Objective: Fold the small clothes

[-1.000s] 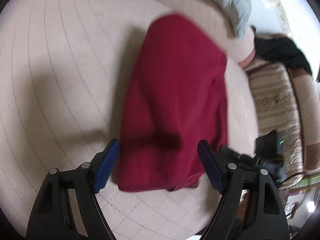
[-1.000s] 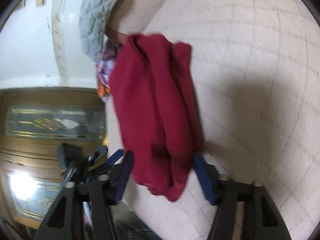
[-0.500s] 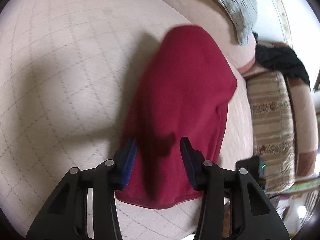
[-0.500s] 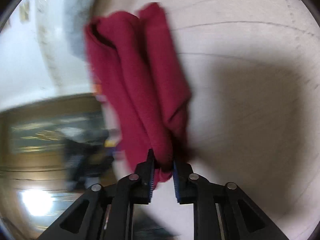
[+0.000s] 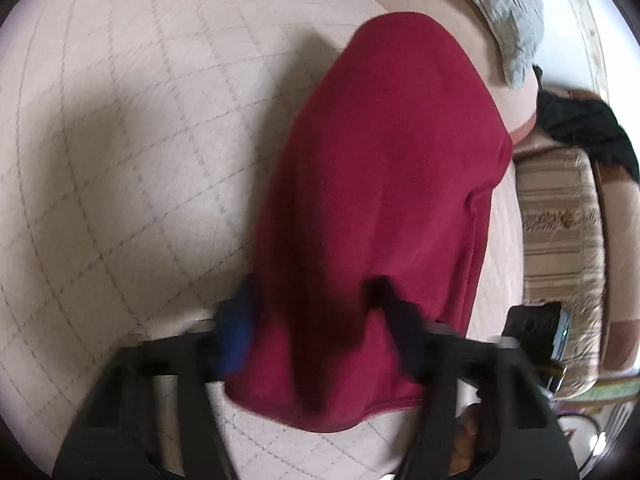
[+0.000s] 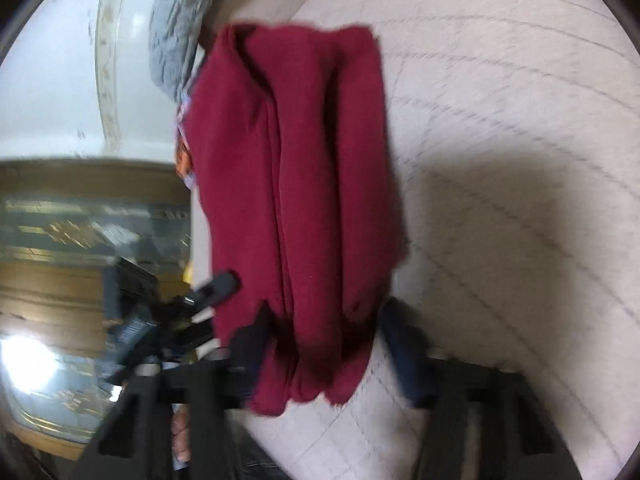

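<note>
We fold a red cloth [image 5: 384, 208] on a quilted bed [image 5: 132, 152].
Left gripper [image 5: 320, 320] and right gripper [image 6: 324, 336] straddle its near edge, jaws spread, apparently not pinching, likely having released it to lie flat.

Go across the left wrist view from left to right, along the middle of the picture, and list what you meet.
Quilted cream bed cover → folded red garment → striped beige cushion. The grey pillow and black cloth sit higher up, at the far right.
</note>
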Tool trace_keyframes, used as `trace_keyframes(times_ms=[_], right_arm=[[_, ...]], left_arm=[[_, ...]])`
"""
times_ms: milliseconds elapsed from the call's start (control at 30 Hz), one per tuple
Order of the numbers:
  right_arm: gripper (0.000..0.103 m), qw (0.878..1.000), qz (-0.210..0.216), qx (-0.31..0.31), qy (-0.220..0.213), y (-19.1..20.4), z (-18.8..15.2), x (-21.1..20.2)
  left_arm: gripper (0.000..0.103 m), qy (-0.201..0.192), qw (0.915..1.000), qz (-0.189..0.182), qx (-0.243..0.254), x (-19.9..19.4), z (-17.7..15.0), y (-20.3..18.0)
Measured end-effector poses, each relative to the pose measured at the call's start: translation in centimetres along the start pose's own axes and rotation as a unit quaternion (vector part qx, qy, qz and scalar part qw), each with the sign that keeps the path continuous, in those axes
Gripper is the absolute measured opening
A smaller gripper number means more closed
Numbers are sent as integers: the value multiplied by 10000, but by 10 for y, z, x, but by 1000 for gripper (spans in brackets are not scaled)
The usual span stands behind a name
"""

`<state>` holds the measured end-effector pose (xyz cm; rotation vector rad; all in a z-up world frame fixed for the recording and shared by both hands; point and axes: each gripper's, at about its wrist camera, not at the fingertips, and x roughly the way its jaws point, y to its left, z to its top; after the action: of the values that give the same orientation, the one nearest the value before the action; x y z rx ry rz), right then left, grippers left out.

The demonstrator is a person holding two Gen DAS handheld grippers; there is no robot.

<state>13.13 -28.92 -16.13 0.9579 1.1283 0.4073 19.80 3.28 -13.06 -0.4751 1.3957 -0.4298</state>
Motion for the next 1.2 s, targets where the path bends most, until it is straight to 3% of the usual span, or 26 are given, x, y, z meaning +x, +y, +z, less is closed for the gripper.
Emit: trace_keyframes(times_ms=[33,67,133,233,267,333,400,467,533,633,667,700,867,933,1033,1100,1133,1167,1200], right_arm=[[35,10000,-5,-56,-32,2,-2,2],[28,9999,-82,-87,-35,2,-2,3],[22,10000,61,-2,0,0,2,-4],[21,9997,113,-167,114,12,9,-32],[21,9996,76,-234,104,14,10,-44],[21,9991,100,-384,132,16,9,-52],[21,9992,8,-276,291,9,9,-33],[23,9976,-346,-274,537,2,6,-7],[26,9980,-345,-222,485,2,9,-11],[50,9973,-499,-403,370,14,15,-39],[65,9977,-446,-465,202,21,17,-52],[72,9977,-431,-511,101,29,19,-59],[72,9931,-129,-1166,22,72,43,-69],[69,9903,87,-1386,11,91,75,-54],[50,9895,67,-1441,-28,90,113,-32],[41,9911,137,-1327,-48,85,128,-17],[37,9919,160,-1258,-43,77,133,-9],[30,9923,162,-1227,-83,69,134,-2],[15,9928,159,-1183,-100,70,136,2]], left_arm=[[22,67,9999,-110,-70,-3,-2,4],[18,104,9993,-320,-153,-8,-5,6],[15,39,9987,-505,-93,-23,-12,0],[13,-34,9938,-1109,-71,-45,-37,-11],[13,-156,9946,-1016,106,-46,-47,-13],[14,-61,9985,-487,247,-28,-53,-16],[19,134,9995,104,263,-12,-54,-11],[37,152,9991,290,284,-12,-55,-9],[45,-38,9974,471,537,-28,-56,-14],[60,-515,9926,818,729,-58,-52,-15],[69,-655,9914,840,755,-67,-47,-16],[72,-731,9912,804,762,-73,-39,-20],[74,-815,9887,904,875,-65,28,-44],[74,-821,9888,932,828,-53,56,-51],[73,-884,9929,494,618,-40,81,-40],[72,-862,9959,155,210,-23,88,-23],[67,-798,9968,47,22,-17,91,-20],[61,-744,9972,-90,-70,-13,93,-16],[61,-715,9973,-108,-84,-11,94,-16]])
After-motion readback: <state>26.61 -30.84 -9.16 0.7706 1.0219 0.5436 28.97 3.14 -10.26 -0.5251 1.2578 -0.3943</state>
